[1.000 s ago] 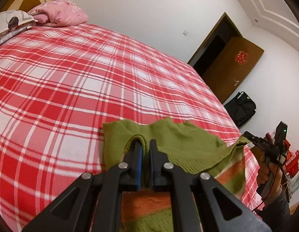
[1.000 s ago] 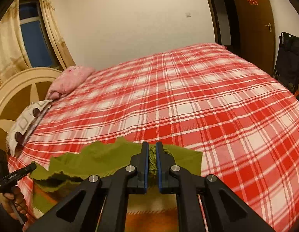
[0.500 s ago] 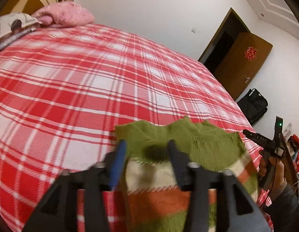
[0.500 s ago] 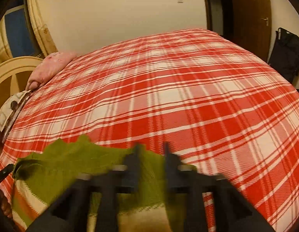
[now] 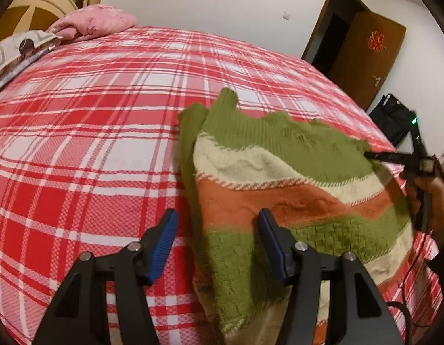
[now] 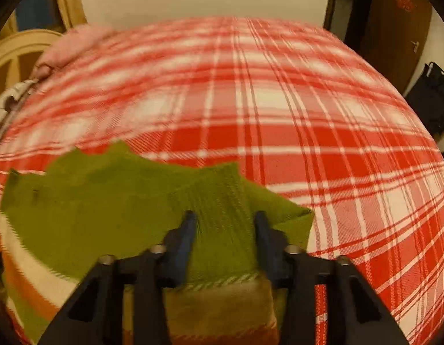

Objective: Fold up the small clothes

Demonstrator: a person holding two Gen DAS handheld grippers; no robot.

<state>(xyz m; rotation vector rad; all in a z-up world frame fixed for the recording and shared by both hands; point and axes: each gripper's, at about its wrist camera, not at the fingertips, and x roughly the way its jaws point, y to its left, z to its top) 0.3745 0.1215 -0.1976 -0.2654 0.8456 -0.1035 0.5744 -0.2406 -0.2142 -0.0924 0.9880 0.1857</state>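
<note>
A small knitted sweater (image 5: 279, 189) with green, cream and orange stripes lies folded on the red plaid bed; in the right wrist view its green part (image 6: 112, 210) fills the lower left. My left gripper (image 5: 217, 225) is open and empty, above the sweater's left edge. My right gripper (image 6: 223, 224) is open, its fingers either side of a green ribbed fold. It also shows in the left wrist view (image 5: 394, 158) at the sweater's right edge.
The red plaid bedspread (image 5: 107, 115) stretches away on all sides. A pink pillow (image 5: 92, 24) and a patterned pillow (image 5: 17, 49) lie at the headboard. A brown door (image 5: 365, 54) and a black bag (image 5: 391, 120) stand beyond the bed's right side.
Both grippers were shut on the sweater's green edge one second ago. Both have opened, let it go and drawn back. The sweater now lies flat on the bed.
</note>
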